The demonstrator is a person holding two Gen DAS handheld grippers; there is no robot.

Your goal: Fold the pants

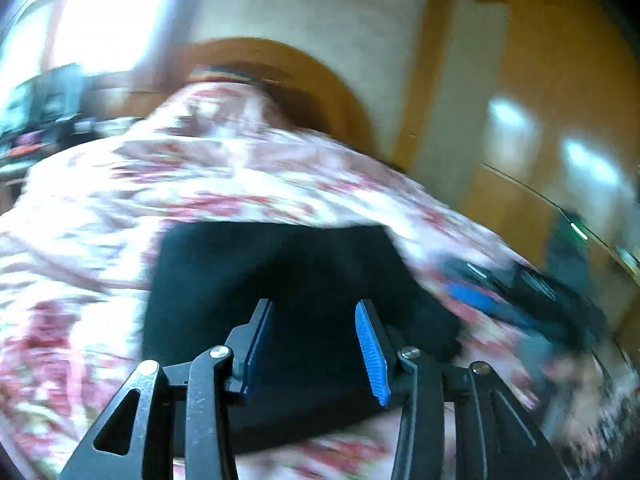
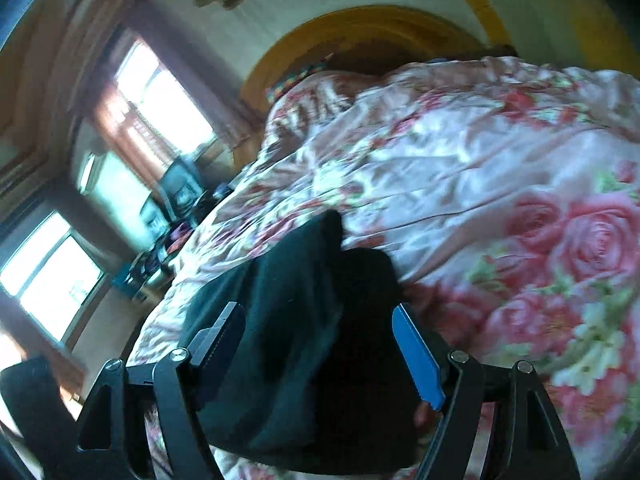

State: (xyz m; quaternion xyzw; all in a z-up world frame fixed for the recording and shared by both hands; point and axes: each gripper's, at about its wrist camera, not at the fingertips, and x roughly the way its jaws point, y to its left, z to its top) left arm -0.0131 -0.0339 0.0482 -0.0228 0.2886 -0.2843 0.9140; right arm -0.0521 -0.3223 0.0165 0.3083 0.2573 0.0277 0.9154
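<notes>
The black pants (image 1: 280, 280) lie folded into a compact dark bundle on a floral bedspread (image 1: 200, 184). In the left wrist view my left gripper (image 1: 316, 320) hovers over the bundle, jaws apart with nothing between the blue pads (image 1: 372, 356). In the right wrist view the pants (image 2: 304, 320) show as a thick folded stack. My right gripper (image 2: 320, 332) is open above it, its pads (image 2: 416, 356) spread wider than the cloth beneath. My right gripper also appears blurred at the right of the left wrist view (image 1: 500, 296).
The pink rose bedspread (image 2: 500, 184) covers the whole bed. A wooden arched headboard (image 2: 360, 28) stands at the far end. Windows (image 2: 160, 96) and a cluttered side table (image 2: 172, 200) are to the left. A wooden wardrobe (image 1: 540, 80) stands to the right.
</notes>
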